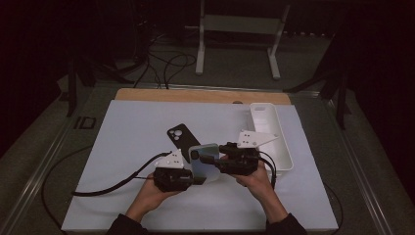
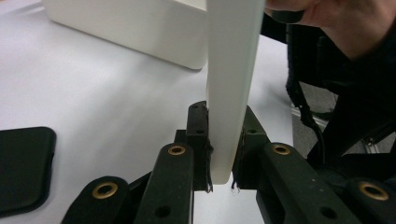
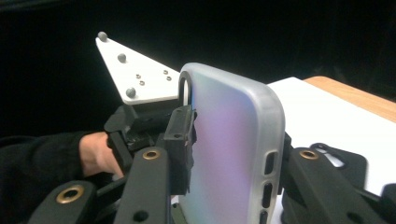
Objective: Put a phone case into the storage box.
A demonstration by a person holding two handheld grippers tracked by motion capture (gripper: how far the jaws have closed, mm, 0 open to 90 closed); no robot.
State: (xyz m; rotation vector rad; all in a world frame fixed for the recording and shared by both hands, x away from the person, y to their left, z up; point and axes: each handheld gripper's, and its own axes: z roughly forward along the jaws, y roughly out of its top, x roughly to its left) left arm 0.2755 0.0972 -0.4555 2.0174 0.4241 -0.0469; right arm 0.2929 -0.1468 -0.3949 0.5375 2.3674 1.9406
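A frosted, pale iridescent phone case point(image 1: 205, 164) is held above the white mat between both grippers. My left gripper point(image 1: 199, 180) is shut on its near lower edge; in the left gripper view the case point(image 2: 231, 84) stands upright as a white slab between the gripper's point(image 2: 224, 122) jaws. From the right, my right gripper point(image 1: 196, 155) is shut on the case's upper end, and its own view has the jaws point(image 3: 233, 135) clamping the case point(image 3: 229, 154) by its sides. A black phone case point(image 1: 179, 136) lies flat on the mat just behind. Whether a phone sits inside the frosted case I cannot tell.
A long white tray point(image 1: 274, 139) stands on the mat at the right, close to my right hand. The white mat point(image 1: 127, 147) covers the table, with a wooden strip point(image 1: 195, 95) at its far edge. Cables trail left from the left gripper point(image 1: 112, 186).
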